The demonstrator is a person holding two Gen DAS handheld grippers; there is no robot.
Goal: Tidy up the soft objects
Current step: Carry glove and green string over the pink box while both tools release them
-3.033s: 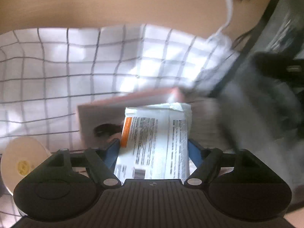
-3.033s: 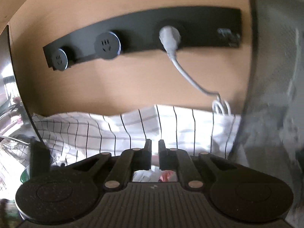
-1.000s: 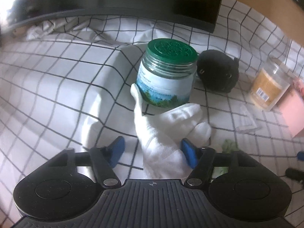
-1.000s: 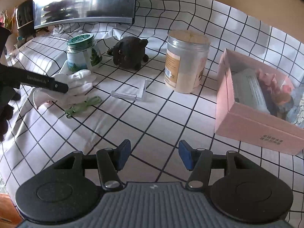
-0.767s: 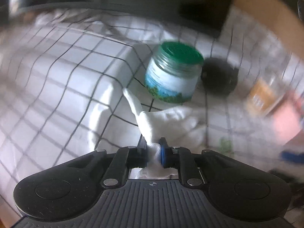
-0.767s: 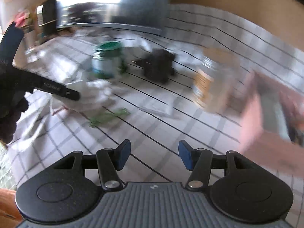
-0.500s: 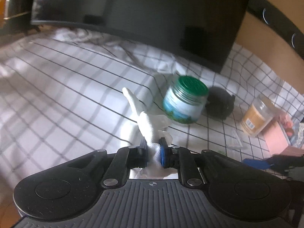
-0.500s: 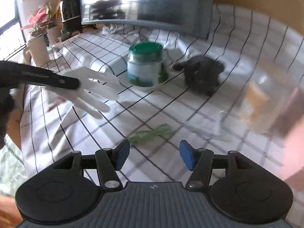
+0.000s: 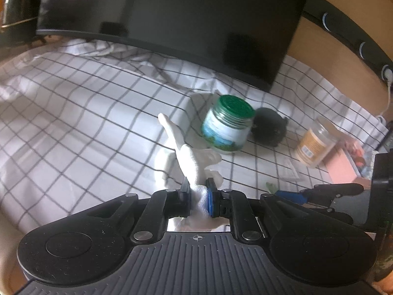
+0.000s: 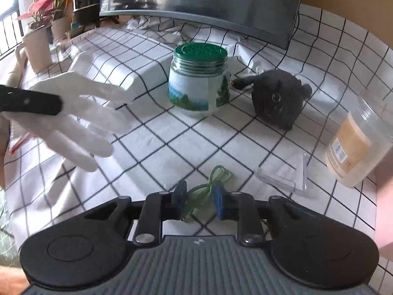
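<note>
White glove (image 9: 190, 162): cloth, clamped at its cuff in the left gripper (image 9: 198, 198), low centre of the left wrist view; its fingers stick up, clear of the table.
Left jaws: clenched on the glove.
Same glove from the right wrist view (image 10: 81, 115): at the left edge, hanging above the checked cloth (image 10: 172, 147).
Green cord (image 10: 208, 184): a thin looped piece lying on the checked cloth, low centre, with one end between the blue pads (image 10: 218, 204) of the right gripper (image 10: 199, 202).
Right jaws: have just been closing around the cord; whether the pads press on it yet I cannot tell.
Green-lidded jar (image 10: 199, 78): upright, upper centre.
Black plush toy (image 10: 277, 98): just right of the jar.
Tan jar (image 10: 353, 147): at the right edge.
</note>
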